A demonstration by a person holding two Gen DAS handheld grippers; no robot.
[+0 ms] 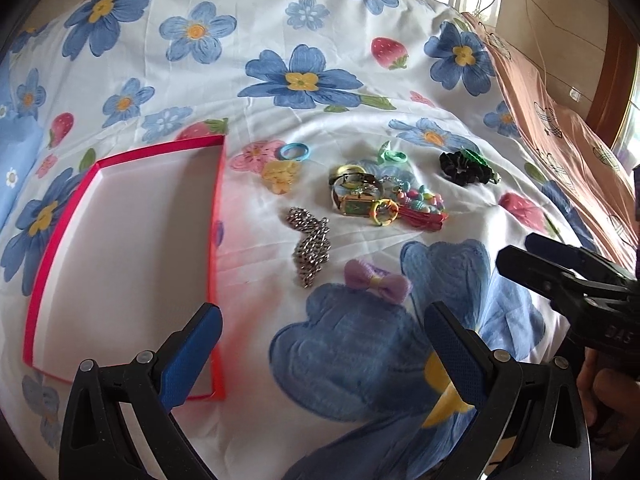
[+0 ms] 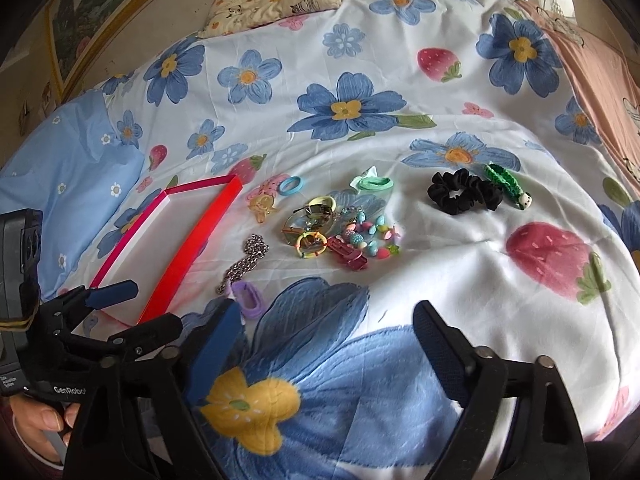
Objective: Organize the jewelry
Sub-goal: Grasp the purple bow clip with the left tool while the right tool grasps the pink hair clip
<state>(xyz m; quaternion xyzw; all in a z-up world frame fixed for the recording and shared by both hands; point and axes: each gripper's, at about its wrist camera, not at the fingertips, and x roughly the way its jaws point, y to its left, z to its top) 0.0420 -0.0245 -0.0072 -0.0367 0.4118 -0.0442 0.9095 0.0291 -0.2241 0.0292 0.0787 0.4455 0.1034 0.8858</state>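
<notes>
Both grippers, left (image 1: 322, 354) and right (image 2: 328, 344), hang spread and empty above your quilt (image 2: 460, 264). Red tray (image 1: 120, 272) lies left, bare; the jewelry pile (image 1: 372, 196), chain (image 1: 310, 244) and bow (image 1: 378, 280) beside it. Risk: tangled pieces may lift together.
</notes>
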